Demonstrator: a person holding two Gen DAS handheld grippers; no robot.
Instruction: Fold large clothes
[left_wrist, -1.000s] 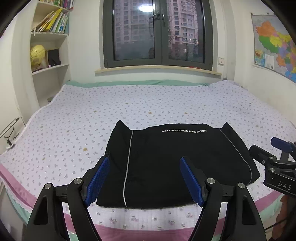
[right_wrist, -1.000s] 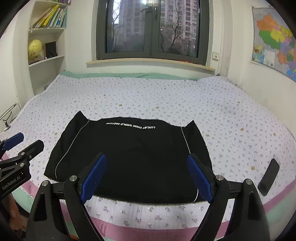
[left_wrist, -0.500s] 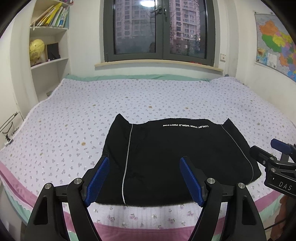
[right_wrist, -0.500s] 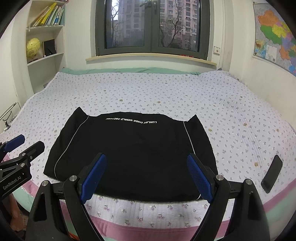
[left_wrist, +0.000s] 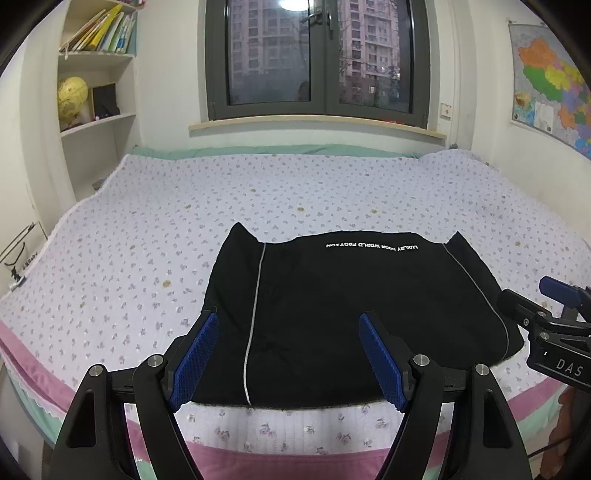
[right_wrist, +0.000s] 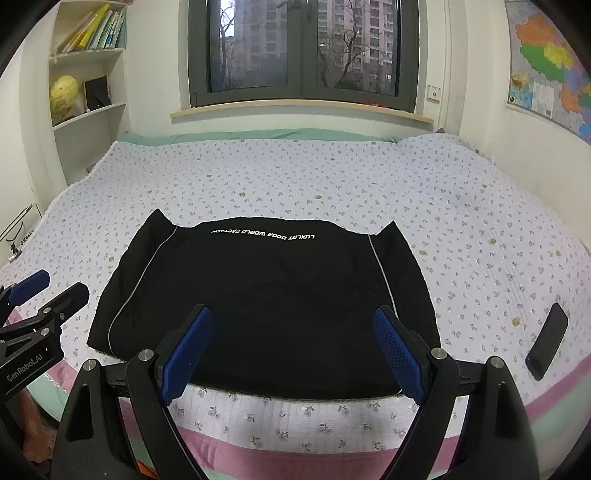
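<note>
A black garment (left_wrist: 351, 306) with thin grey piping and white lettering lies folded into a flat rectangle near the front edge of the bed; it also shows in the right wrist view (right_wrist: 269, 295). My left gripper (left_wrist: 288, 354) is open and empty, held above the bed's front edge before the garment's left part. My right gripper (right_wrist: 291, 350) is open and empty, before the garment's middle. Each gripper shows at the side of the other's view.
The bed (left_wrist: 184, 221) has a floral white cover with a pink and green border. A black phone (right_wrist: 546, 341) lies on the bed at the right. Shelves (left_wrist: 96, 122) stand at the left, a window (left_wrist: 317, 59) behind, a map (left_wrist: 550, 74) on the right wall.
Both grippers have drawn back and risen slightly from the garment, staying open. The garment has not moved.
</note>
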